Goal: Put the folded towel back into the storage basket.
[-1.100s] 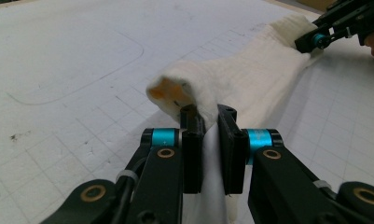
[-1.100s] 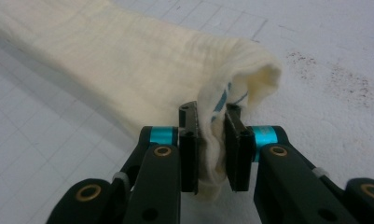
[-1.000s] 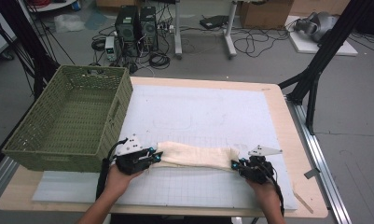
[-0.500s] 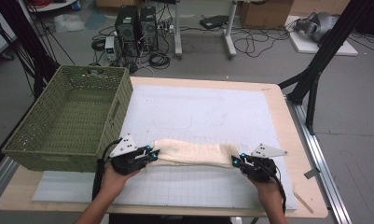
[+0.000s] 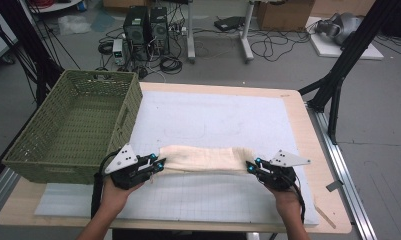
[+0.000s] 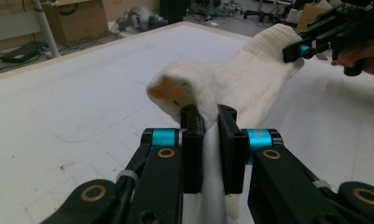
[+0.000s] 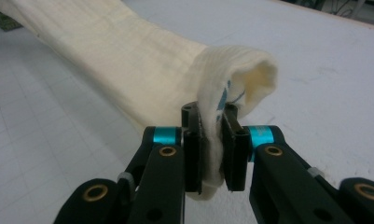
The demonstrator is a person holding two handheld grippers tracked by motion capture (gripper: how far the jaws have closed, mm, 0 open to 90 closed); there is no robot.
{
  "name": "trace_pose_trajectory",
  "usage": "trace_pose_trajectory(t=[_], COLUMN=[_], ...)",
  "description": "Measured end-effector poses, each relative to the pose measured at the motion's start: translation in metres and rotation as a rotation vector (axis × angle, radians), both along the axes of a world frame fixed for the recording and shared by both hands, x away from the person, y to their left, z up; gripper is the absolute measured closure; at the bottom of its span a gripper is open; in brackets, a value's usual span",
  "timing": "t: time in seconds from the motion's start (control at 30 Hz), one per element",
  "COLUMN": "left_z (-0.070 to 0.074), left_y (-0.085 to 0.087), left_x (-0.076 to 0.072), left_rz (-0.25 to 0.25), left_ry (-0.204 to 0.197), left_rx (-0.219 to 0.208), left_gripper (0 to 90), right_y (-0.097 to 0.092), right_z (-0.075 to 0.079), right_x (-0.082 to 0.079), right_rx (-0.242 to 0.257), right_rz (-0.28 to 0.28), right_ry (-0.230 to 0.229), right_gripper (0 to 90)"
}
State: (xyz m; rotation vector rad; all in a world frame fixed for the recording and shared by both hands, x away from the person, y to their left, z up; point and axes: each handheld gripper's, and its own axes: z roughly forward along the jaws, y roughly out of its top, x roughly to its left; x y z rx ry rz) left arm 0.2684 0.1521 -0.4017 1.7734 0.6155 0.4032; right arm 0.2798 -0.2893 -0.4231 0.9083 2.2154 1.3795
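A cream folded towel (image 5: 203, 158) hangs stretched between both grippers, just above the white gridded mat (image 5: 213, 120). My left gripper (image 5: 159, 165) is shut on the towel's left end; in the left gripper view the cloth (image 6: 231, 88) bunches over the jaws of that gripper (image 6: 208, 116). My right gripper (image 5: 250, 166) is shut on the right end, and in the right gripper view the folded edge (image 7: 231, 79) curls over the jaws of this gripper (image 7: 211, 116). The other hand's gripper (image 6: 334, 32) appears at the far end of the towel.
A green woven basket (image 5: 75, 125) stands at the table's left edge, close to my left hand. The wooden table rim (image 5: 313, 150) runs along the right. A black stand leg (image 5: 338, 80), computers and cables are on the floor beyond the table.
Both grippers have shifted slightly left and back with the towel held taut between them. The grip on each end is unchanged.
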Motion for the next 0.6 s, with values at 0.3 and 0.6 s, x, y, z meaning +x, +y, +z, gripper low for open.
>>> trace_pose_trajectory(t=[0.3,0.6], left_z=[0.009,0.020], left_y=[0.007,0.017], left_x=[-0.006,-0.011], left_rz=[0.006,0.021], left_ry=[-0.024,-0.049], left_rx=[-0.028,-0.050], left_gripper=[81.3,81.3], right_y=[0.002,0.010], right_z=[0.010,0.019], right_x=[0.003,0.008], right_rx=[0.032,0.040], right_rz=[0.013,0.030], right_ry=[-0.069,-0.094], right_gripper=[81.5,81.7])
